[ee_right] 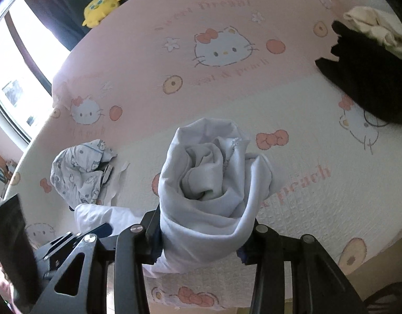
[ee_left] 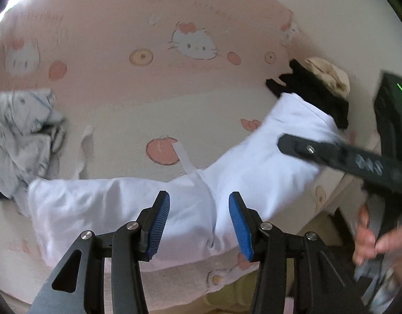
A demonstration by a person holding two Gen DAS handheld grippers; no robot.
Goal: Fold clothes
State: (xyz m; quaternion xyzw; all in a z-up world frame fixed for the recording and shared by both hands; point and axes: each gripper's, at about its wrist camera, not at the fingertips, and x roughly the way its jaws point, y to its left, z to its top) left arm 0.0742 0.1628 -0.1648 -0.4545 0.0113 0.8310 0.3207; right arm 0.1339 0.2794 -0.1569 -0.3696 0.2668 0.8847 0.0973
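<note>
- Fingers of the right gripper [ee_right: 201, 238] are clenched on a bunched fold of the white garment [ee_right: 211, 183], which rises in a rolled wad between them
- Left gripper [ee_left: 199, 225] hangs over the same white garment [ee_left: 138, 209] with its blue-padded fingers [ee_left: 159, 225] released, nothing pinched between them
- That garment lies stretched across the near edge of the bed [ee_left: 109, 52], on a pink cartoon-cat sheet
- Crumpled pale printed cloth [ee_left: 20, 136] lies at the garment's left end
- Black clothing [ee_right: 363, 83] with a cream piece [ee_right: 376, 28] on top sits at the far right
- Yellow plush toy [ee_right: 101, 7] sits beyond the bed
</note>
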